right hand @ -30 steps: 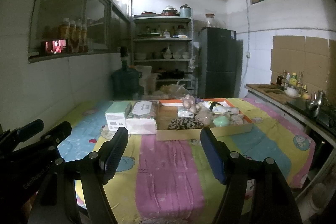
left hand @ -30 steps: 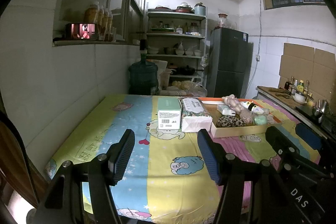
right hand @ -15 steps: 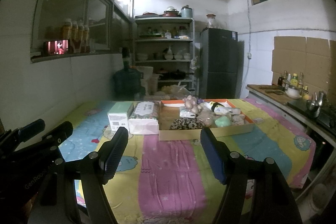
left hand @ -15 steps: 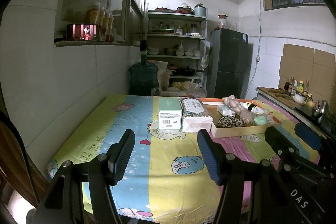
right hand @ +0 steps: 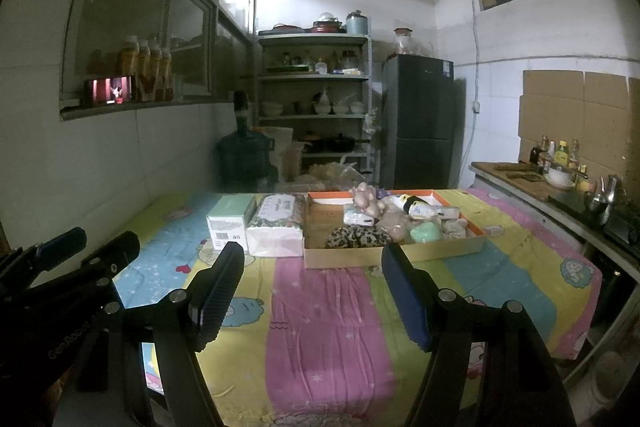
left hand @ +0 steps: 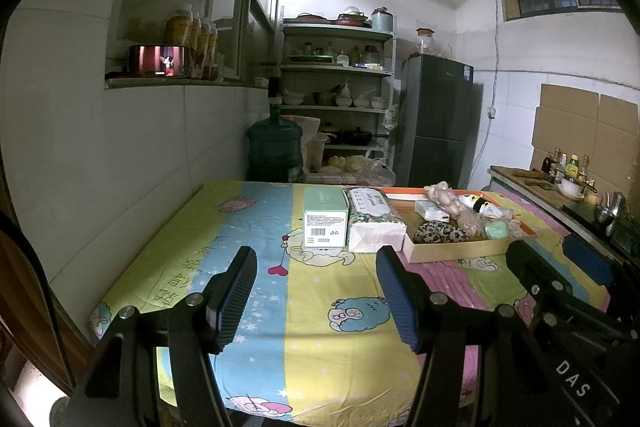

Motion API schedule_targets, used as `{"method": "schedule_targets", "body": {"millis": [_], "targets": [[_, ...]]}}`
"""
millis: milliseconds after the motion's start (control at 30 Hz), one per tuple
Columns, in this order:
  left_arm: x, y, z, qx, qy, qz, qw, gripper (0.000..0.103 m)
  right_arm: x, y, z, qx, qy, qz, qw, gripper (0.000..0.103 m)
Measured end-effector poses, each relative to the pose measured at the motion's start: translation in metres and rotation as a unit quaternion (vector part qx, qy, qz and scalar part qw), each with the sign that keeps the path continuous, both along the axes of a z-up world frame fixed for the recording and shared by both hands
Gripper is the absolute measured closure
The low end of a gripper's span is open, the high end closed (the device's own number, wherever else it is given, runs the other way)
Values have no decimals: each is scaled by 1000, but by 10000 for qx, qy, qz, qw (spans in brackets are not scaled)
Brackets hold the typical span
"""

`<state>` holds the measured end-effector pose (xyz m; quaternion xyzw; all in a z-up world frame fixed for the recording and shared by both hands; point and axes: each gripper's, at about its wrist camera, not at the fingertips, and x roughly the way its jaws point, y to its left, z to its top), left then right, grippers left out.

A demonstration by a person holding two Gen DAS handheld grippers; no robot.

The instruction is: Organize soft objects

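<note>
Hovering wide apart and empty, the left tool [left hand: 316, 293] and right tool [right hand: 314, 291] are aimed toward the tray [right hand: 400, 253], probably to reach its soft toys [right hand: 366, 201].

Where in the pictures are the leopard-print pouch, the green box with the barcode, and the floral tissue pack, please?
leopard-print pouch [right hand: 357, 237], right wrist view, middle of its spotted top.
green box [left hand: 325, 225], left wrist view, its near face, just above the barcode.
floral tissue pack [right hand: 276, 215], right wrist view, middle of its patterned top.
</note>
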<state>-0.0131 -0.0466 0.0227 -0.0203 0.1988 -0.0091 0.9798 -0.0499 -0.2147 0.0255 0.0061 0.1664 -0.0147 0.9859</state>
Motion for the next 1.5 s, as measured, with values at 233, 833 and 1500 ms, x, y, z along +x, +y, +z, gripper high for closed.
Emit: {"method": "schedule_targets", "body": {"millis": [233, 833, 1500], "targets": [[-2, 0, 1, -2, -3, -2, 10000, 41, -1, 2, 0, -8, 2, 10, 10000, 30], [-2, -1, 0, -2, 0, -2, 10000, 41, -1, 2, 0, -2, -1, 3, 10000, 30], [-5, 0, 0, -3, 8, -4, 10000, 41, 0, 2, 0, 3, 4, 1, 10000, 30]]}}
